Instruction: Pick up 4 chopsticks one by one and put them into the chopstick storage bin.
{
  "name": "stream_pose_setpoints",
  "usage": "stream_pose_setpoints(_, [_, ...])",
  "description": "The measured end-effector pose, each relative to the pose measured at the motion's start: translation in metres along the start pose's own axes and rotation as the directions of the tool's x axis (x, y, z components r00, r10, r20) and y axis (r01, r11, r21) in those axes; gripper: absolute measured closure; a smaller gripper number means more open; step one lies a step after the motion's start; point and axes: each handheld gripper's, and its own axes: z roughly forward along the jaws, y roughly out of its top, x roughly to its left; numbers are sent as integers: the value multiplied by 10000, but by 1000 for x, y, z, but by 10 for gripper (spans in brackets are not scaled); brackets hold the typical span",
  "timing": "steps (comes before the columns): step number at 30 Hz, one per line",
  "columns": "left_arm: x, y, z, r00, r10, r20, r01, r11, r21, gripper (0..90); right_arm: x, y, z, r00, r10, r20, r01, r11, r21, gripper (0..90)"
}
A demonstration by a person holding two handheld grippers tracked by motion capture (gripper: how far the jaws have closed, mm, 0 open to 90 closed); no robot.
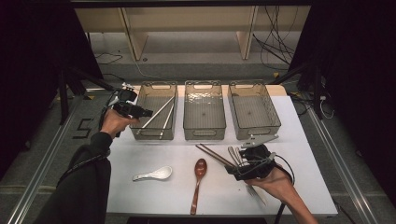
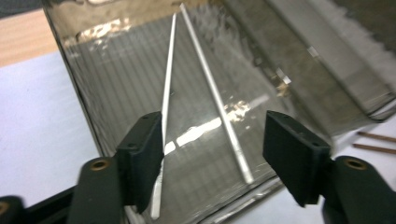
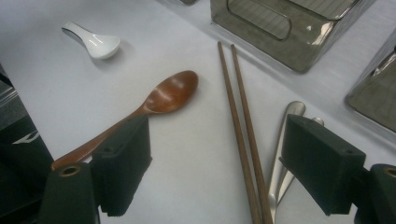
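Over the left bin [image 1: 140, 100], the left tool [image 1: 145, 112] hovers level, jaws wide; metal chopsticks [image 2: 205, 84] lie free below.

Silver chopsticks [image 2: 205, 79], brown wooden spoon [image 3: 159, 100], white spoon [image 3: 95, 43].

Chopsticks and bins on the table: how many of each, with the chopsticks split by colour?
Clear bins: 3
Silver chopsticks: 2
Brown chopsticks: 2
Total: 7
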Motion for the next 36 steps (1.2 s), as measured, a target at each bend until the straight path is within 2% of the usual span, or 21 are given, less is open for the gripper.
stream_pose_setpoints(3, [-7, -4, -7, 9995, 264, 161, -263, 9996, -29, 298, -1, 0, 1, 10000, -21, 3, 21, 10000, -3, 243])
stream_pose_setpoints(7, [-18, -13, -16, 9982, 40, 600, -21, 9995, -316, 263, -1, 1, 1, 10000, 19, -21, -19, 10000, 44, 239])
stream_pose_setpoints(13, [-37, -33, -25, 9950, 248, 972, -200, 9985, -500, 208, -5, 2, 1, 10000, 49, -10, -49, 10000, 50, 238])
stream_pose_setpoints(14, [-41, -36, -25, 9939, 376, 1041, -331, 9984, -450, 202, -5, 2, 1, 10000, 73, 9, -74, 9999, 106, 238])
stream_pose_setpoints(15, [-44, -40, -26, 9933, 522, 1036, -484, 9981, -392, 196, -5, 2, 2, 10000, 61, 13, -61, 9999, 149, 239])
stream_pose_setpoints(17, [-50, -47, -26, 9923, 568, 1101, -519, 9976, -466, 187, -6, 3, 3, 10000, 44, 23, -45, 9998, 218, 239])
stream_pose_setpoints(19, [-54, -51, -28, 9909, 731, 1126, -701, 9971, -304, 178, -8, 4, 5, 10000, 52, 20, -53, 9995, 317, 239])
stream_pose_setpoints(22, [-58, -55, -33, 9894, 863, 1170, -817, 9957, -438, 171, -11, 5, 9, 10000, 11, 72, -14, 9987, 502, 244])
stream_pose_setpoints(28, [-62, -64, -41, 9899, 772, 1187, -703, 9956, -613, 162, -17, 7, 17, 9999, -29, 150, 14, 9953, 968, 261])
stream_pose_setpoints(30, [-65, -68, -44, 9882, 830, 1287, -751, 9951, -650, 159, -19, 8, 20, 9997, -103, 214, 78, 9934, 1143, 282])
stream_pose_setpoints(33, [-71, -74, -45, 9817, 1073, 1573, -982, 9931, -646, 156, -23, 9, 24, 9998, -99, 187, 72, 9907, 1360, 324])
stream_pose_setpoints(36, [-79, -79, -46, 9781, 1372, 1564, -1284, 9896, -655, 155, -27, 9, 27, 9998, -33, 208, 0, 9880, 1546, 343])
